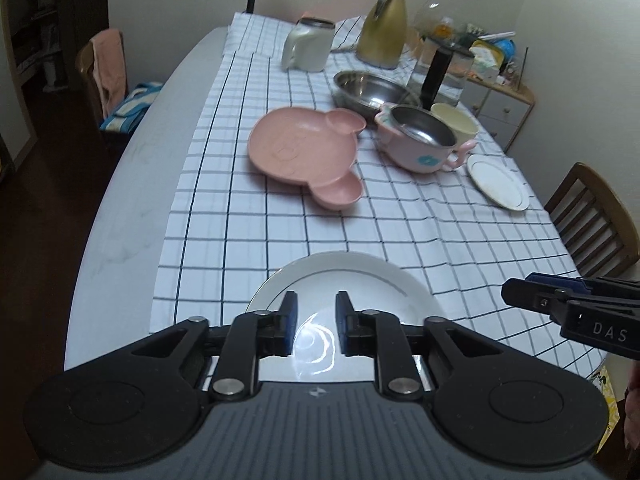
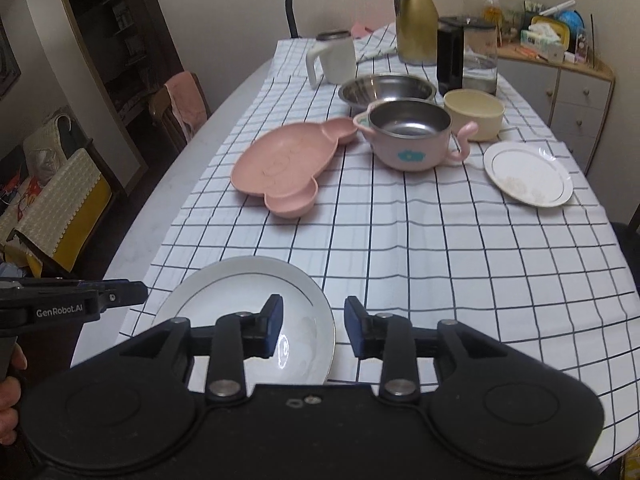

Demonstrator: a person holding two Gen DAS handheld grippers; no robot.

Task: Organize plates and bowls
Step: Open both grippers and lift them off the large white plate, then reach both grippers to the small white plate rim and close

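Both grippers — left gripper (image 1: 313, 326) and right gripper (image 2: 313, 330) — hang released, empty, above the white plate (image 2: 224, 292).

Dim, even indoor light was recorded; glare was seen on the large white plate (image 1: 320, 336), and edges were bent by fisheye distortion.
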